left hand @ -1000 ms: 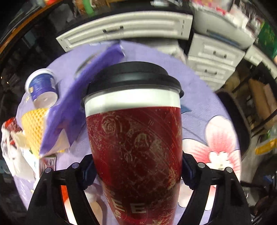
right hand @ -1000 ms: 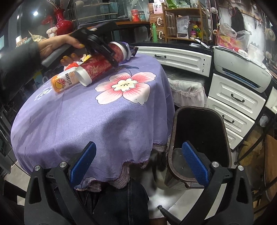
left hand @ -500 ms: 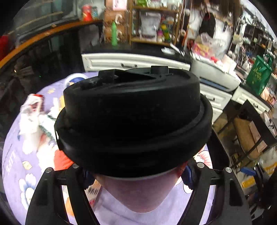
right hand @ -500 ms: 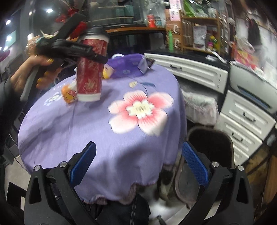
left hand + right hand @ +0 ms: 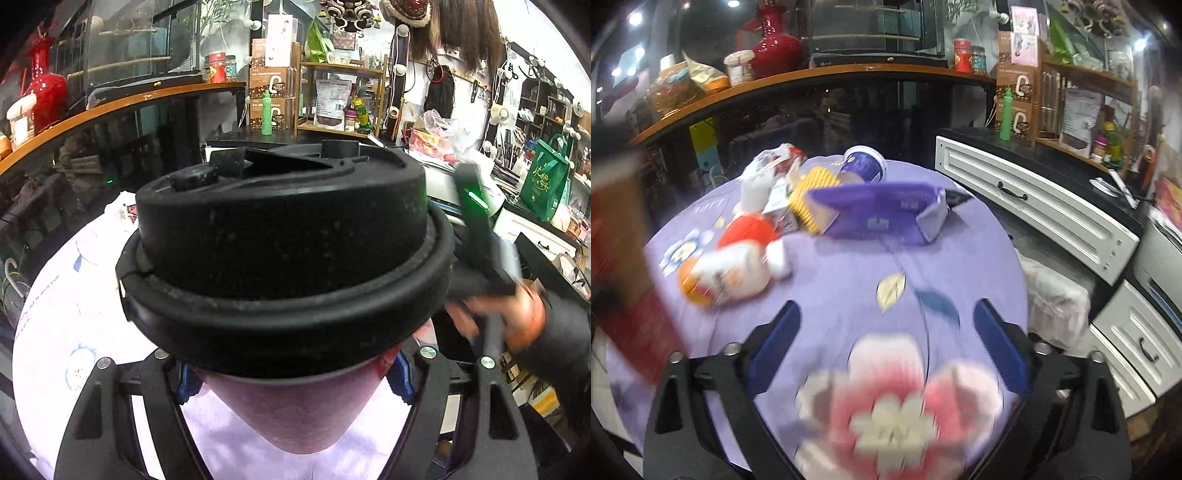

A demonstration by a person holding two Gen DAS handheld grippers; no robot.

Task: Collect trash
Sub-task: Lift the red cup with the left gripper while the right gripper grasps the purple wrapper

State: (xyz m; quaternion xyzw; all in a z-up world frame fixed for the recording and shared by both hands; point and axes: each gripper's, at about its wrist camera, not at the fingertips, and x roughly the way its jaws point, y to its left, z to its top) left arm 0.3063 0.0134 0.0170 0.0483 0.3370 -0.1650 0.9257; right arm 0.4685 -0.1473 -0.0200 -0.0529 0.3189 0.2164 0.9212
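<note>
Both jaws of the left gripper (image 5: 291,376) are clamped on the lidded red cup (image 5: 284,258), held upright above the desk (image 5: 849,280). The right gripper (image 5: 886,343) is spread empty, aimed at the purple box (image 5: 879,214) and orange bottle (image 5: 724,275).

A red paper cup (image 5: 291,413) with a black plastic lid (image 5: 284,258) stood upright, clamped at its sides, filling the near view. On the purple flowered table, at the far left, lay a tipped orange-and-white bottle (image 5: 724,277), a flattened purple carton (image 5: 879,214), a yellow foam net (image 5: 809,192), a tipped blue cup (image 5: 864,166) and crumpled white wrappers (image 5: 764,177).
</note>
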